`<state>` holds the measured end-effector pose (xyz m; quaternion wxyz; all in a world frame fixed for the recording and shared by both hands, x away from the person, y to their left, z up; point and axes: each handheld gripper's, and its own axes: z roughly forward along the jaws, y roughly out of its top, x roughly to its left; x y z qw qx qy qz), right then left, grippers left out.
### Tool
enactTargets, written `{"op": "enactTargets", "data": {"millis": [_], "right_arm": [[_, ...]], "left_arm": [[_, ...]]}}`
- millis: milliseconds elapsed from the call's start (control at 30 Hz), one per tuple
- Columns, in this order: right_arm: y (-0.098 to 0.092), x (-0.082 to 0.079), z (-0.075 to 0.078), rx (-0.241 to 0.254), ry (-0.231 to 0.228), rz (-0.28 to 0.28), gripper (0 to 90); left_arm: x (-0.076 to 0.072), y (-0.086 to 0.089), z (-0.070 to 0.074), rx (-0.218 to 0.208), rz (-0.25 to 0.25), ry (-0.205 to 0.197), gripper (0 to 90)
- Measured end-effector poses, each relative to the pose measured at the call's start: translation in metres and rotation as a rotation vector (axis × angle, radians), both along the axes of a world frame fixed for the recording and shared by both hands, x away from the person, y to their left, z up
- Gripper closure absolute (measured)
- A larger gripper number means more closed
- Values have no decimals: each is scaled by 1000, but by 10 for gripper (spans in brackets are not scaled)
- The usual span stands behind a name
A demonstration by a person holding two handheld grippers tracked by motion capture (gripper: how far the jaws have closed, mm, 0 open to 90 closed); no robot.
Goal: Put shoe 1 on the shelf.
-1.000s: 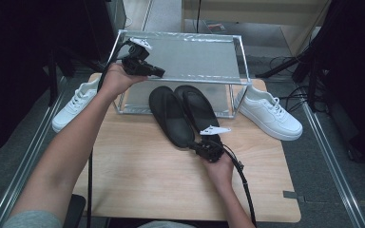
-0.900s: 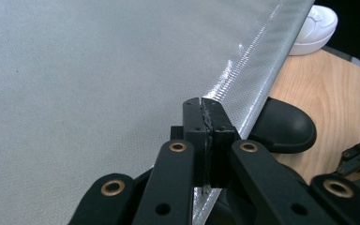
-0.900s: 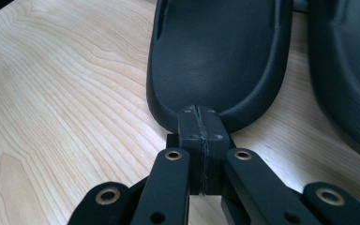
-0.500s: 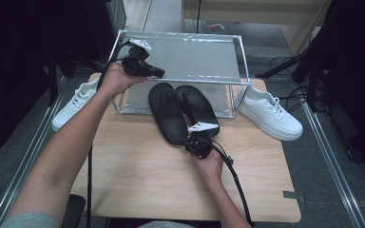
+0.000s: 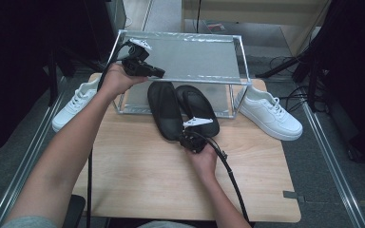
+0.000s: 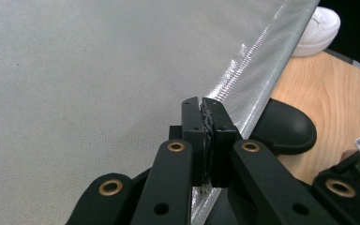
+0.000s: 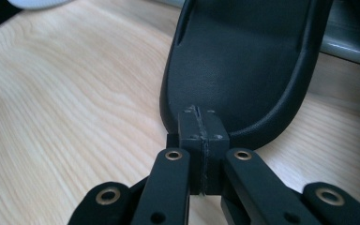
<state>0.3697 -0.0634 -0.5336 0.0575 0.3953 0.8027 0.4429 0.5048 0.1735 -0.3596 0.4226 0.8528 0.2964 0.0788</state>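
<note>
Your left tongs (image 6: 205, 123) are pinching the front edge of the clear mesh flap (image 5: 190, 54) of the frame box (image 5: 240, 90), holding it lifted near the box's left corner. Keep that pinch steady and the flap high, so the opening stays clear.

Your right tongs (image 7: 199, 123) are pressed together against the heel end of a black slipper (image 7: 243, 65); whether they nip its rim or only butt against it I cannot tell. The pair of black slippers (image 5: 180, 107) lies side by side on the tabletop (image 5: 138, 175), toes already under the raised flap, heels pointing back toward you.

Push straight along the slipper's length, low and level, so it slides rather than pivots. Watch its neighbour: the two touch along their inner sides, and a skewed shove will likely drag the other one askew. Stay off the white sneaker (image 5: 268, 111) at the right and the white sneaker (image 5: 73, 104) at the left.
</note>
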Motion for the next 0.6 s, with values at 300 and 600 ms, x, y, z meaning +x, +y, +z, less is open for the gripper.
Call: {"op": "enactTargets", "data": {"millis": [300, 600], "right_arm": [[19, 15, 1, 5, -10, -12, 900], [35, 32, 13, 7, -60, -30, 900]], "left_arm": [[-1, 1, -2, -18, 6, -1, 890], [0, 1, -1, -9, 3, -2, 891]]}}
